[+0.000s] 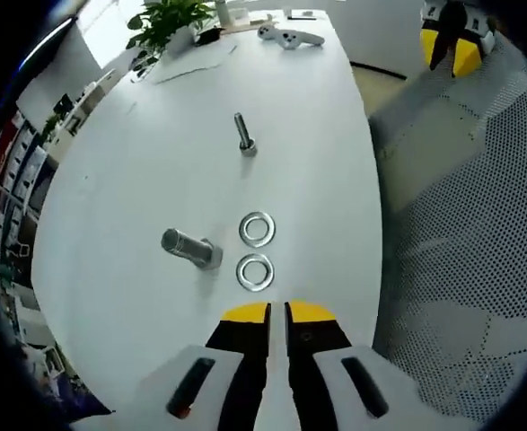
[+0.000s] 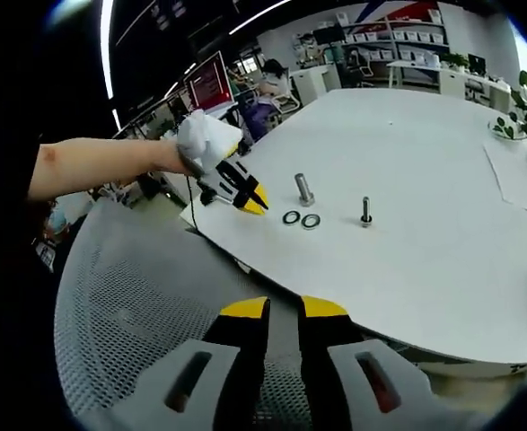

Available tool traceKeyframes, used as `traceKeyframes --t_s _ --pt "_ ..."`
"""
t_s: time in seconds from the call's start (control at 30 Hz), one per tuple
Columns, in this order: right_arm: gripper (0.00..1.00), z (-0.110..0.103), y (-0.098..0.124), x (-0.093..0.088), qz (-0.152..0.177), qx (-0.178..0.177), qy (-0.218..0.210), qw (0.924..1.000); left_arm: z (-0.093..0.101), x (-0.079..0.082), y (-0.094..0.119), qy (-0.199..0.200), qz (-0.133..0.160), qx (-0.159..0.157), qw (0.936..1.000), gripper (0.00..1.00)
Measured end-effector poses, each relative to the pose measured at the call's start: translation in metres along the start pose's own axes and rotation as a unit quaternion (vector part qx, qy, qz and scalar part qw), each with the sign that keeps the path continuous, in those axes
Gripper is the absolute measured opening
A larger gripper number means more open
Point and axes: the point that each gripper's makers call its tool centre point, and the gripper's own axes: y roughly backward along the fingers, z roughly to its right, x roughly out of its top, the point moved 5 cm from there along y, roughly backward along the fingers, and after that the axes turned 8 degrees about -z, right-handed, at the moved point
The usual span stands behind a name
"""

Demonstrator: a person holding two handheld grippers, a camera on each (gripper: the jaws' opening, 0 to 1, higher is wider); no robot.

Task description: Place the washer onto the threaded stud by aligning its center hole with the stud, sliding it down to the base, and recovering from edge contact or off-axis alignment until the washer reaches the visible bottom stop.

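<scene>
White worktop (image 1: 137, 269): 2 washers (image 1: 255, 272) flat, side by side, just ahead of left tool (image 1: 276, 314), jaws together, empty. Large bolt (image 1: 191, 247) beside washers, small bolt (image 1: 244, 135) farther off. Right tool (image 2: 283, 310) closed, empty, held back over mesh chair (image 2: 128, 323), leaving left room to work. Pickup not yet begun.

no legible text, labels or numbers anywhere

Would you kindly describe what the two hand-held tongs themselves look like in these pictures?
Both are built alike. The left tongs have two black jaws capped with yellow tips, rising from pale grey bodies with dark oblong slots. The right tongs show the same yellow tips, black jaws and grey slotted bodies. In the right gripper view, the left tongs appear with a white body and a dark cable hanging below.
</scene>
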Motion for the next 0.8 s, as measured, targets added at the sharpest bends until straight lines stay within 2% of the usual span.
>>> traceKeyframes --t_s 0.17,0.2,0.27,0.33,0.4,0.43,0.47,0.57,0.7,0.8 --pt "0.15 0.000 0.000 0.000 0.004 -0.002 -0.004 1.0000 -0.008 0.006 -0.017 0.004 -0.011 0.016 0.9998 0.07" --pt "0.15 0.000 0.000 0.000 0.005 -0.003 -0.004 1.0000 -0.008 0.007 -0.020 0.010 -0.015 0.011 0.9998 0.07" --pt "0.15 0.000 0.000 0.001 0.006 -0.004 -0.005 1.0000 -0.006 0.014 -0.025 0.035 -0.003 -0.005 0.9994 0.08" --pt "0.15 0.001 0.000 0.001 0.009 -0.003 -0.008 0.9999 -0.008 0.016 -0.028 0.056 -0.005 -0.007 0.9984 0.10" --pt "0.15 0.001 0.001 0.001 0.010 -0.003 -0.009 0.9999 -0.012 0.019 -0.029 0.055 -0.004 -0.005 0.9984 0.11" --pt "0.15 0.001 0.001 0.001 0.010 -0.003 -0.009 0.9999 -0.012 0.020 -0.029 0.053 -0.004 -0.005 0.9986 0.12" --pt "0.15 0.001 0.000 0.001 0.010 -0.003 -0.009 0.9999 -0.015 0.021 -0.030 0.058 -0.001 -0.002 0.9983 0.18" --pt "0.15 0.001 0.001 0.001 0.011 -0.002 -0.011 0.9999 -0.017 0.022 -0.030 0.082 0.004 -0.016 0.9965 0.32" --pt "0.15 0.001 0.000 0.001 0.010 -0.001 -0.010 0.9999 -0.017 0.023 -0.031 0.094 0.009 -0.030 0.9951 0.32" --pt "0.15 0.001 0.000 0.001 0.009 -0.001 -0.011 0.9999 -0.015 0.021 -0.035 0.094 0.002 -0.040 0.9947 0.33"
